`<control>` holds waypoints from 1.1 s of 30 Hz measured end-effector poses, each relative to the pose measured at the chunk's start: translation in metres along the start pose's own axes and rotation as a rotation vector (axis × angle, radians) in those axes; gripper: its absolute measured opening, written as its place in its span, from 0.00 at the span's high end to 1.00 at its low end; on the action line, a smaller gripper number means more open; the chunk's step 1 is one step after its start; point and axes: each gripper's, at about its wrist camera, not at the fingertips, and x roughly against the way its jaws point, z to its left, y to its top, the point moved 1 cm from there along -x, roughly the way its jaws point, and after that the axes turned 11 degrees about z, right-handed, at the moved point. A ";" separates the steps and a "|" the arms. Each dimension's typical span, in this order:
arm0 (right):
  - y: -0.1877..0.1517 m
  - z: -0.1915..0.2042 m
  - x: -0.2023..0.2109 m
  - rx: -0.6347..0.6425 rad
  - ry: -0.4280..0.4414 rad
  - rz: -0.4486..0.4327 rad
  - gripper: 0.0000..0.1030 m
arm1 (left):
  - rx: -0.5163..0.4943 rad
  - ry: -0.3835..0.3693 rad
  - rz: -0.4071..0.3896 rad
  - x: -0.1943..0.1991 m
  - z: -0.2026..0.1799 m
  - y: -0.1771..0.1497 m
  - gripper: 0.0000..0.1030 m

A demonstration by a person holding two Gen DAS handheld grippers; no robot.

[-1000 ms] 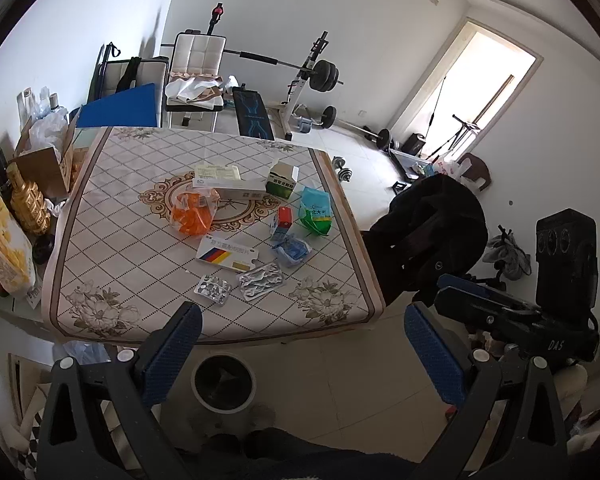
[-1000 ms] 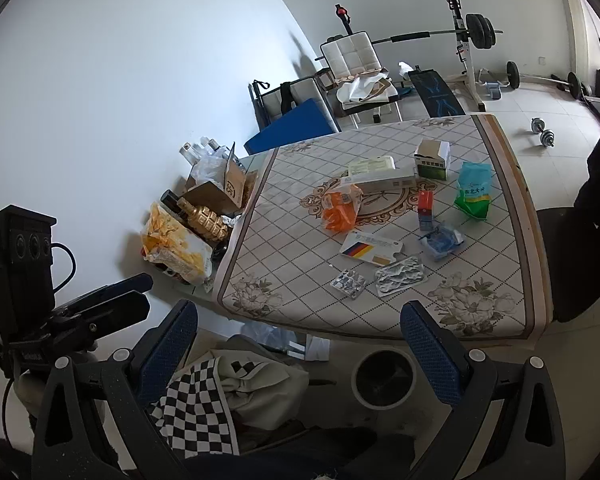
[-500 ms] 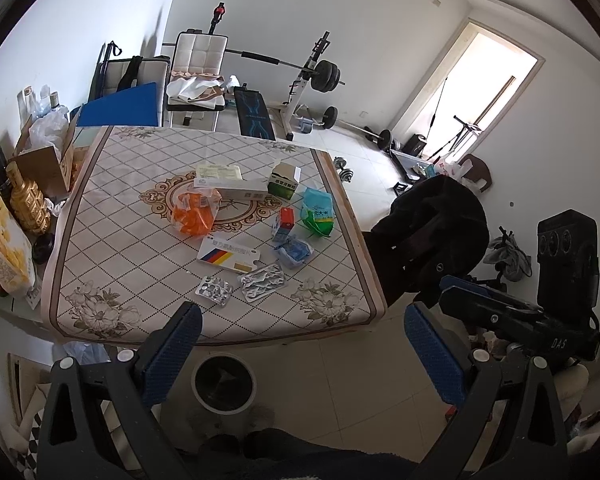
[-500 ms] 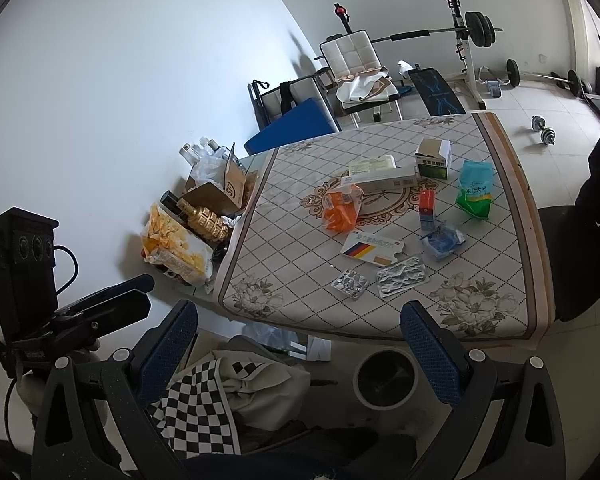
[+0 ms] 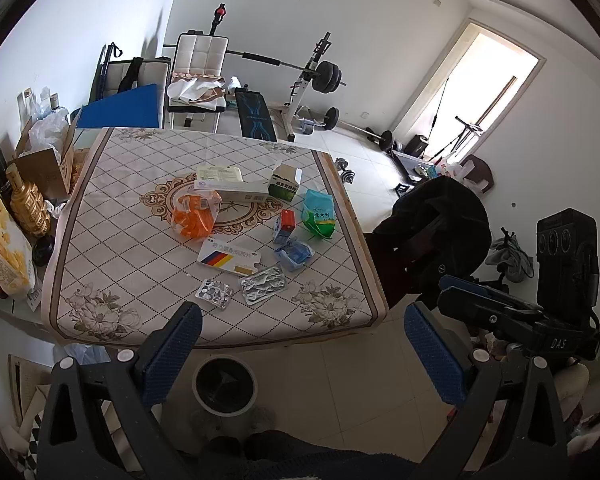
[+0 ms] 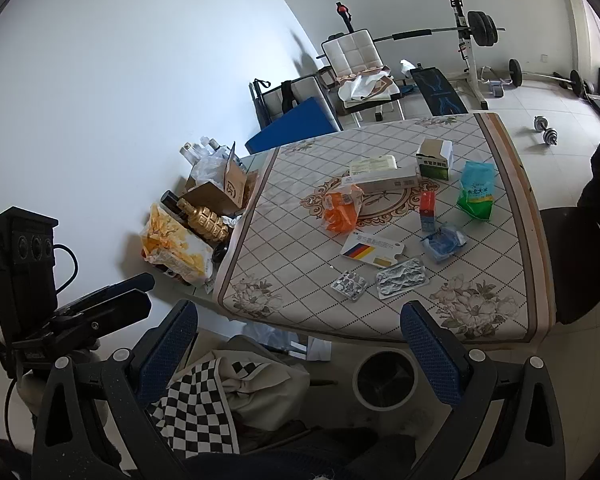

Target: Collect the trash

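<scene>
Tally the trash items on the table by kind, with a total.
Cardboard boxes: 5 (cream box, long white box, green box, red-blue box, striped box)
Plastic bags or wrappers: 3 (orange, green-blue, blue)
Foil blister packs: 2 ()
Total: 10

Change log, 1.0 s ago vs now: both views drift slightly. Left view: table (image 5: 204, 320) and bin (image 5: 225, 385) sit a touch right/lower in frame. Right view: table (image 6: 380, 320), bin (image 6: 385, 380) marginally lower. Nothing on table moved.
</scene>
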 end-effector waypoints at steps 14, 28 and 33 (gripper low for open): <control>0.001 0.000 -0.002 -0.001 0.004 0.006 0.01 | 0.001 0.000 0.001 -0.002 0.000 0.001 0.00; 0.005 -0.003 -0.007 0.000 0.007 0.018 0.01 | -0.003 0.000 0.008 -0.009 -0.002 0.007 0.00; 0.006 -0.009 -0.010 -0.005 0.009 0.025 0.01 | -0.007 -0.002 0.017 -0.017 -0.001 0.011 0.00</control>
